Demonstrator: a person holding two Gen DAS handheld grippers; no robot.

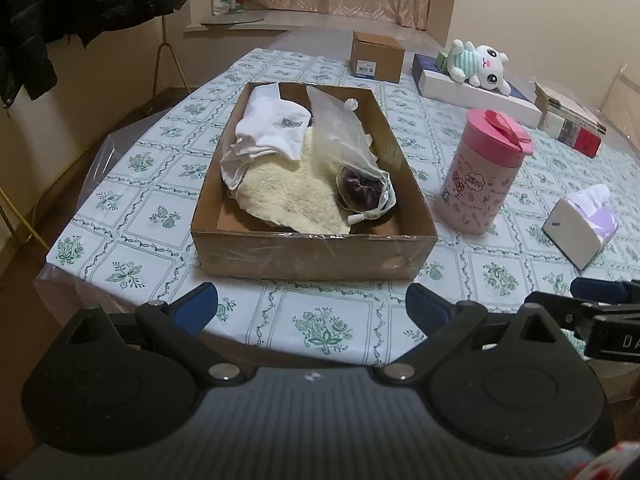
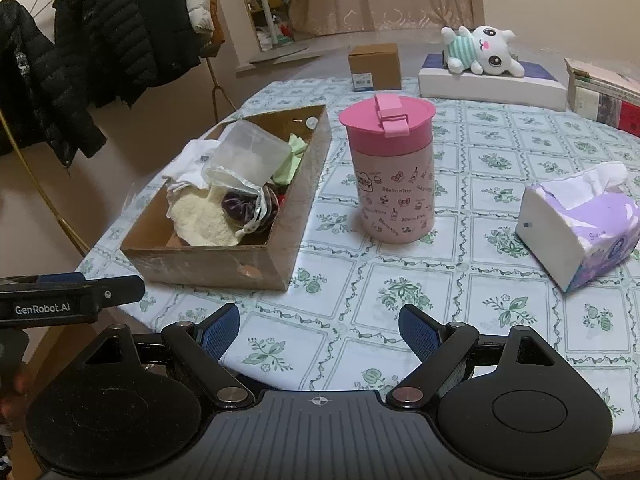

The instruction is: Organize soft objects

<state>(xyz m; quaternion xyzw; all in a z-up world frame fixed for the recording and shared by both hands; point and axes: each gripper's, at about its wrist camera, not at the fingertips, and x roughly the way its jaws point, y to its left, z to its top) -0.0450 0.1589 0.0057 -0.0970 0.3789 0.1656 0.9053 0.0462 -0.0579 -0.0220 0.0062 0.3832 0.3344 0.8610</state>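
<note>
Cardboard box (image 1: 312,254) of soft things beyond open left gripper (image 1: 312,308)

Bare floral tablecloth (image 2: 400,280) lies open at the near edge — the open cardboard box (image 1: 312,252) and tall pink lidded cup (image 2: 394,184) block passage beyond.

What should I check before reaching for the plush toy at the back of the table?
1. Left gripper empty, jaws open: ok.
2. Right gripper empty, jaws open: ok.
3. Plush toy in view, lying on the white flat box: ok.
4. Straight path to it clear: not ok, the pink cup stands in front.
5. Room left in the cardboard box: ok, bare floor at the near end.
6. Toy within reach from here: cannot tell.
</note>
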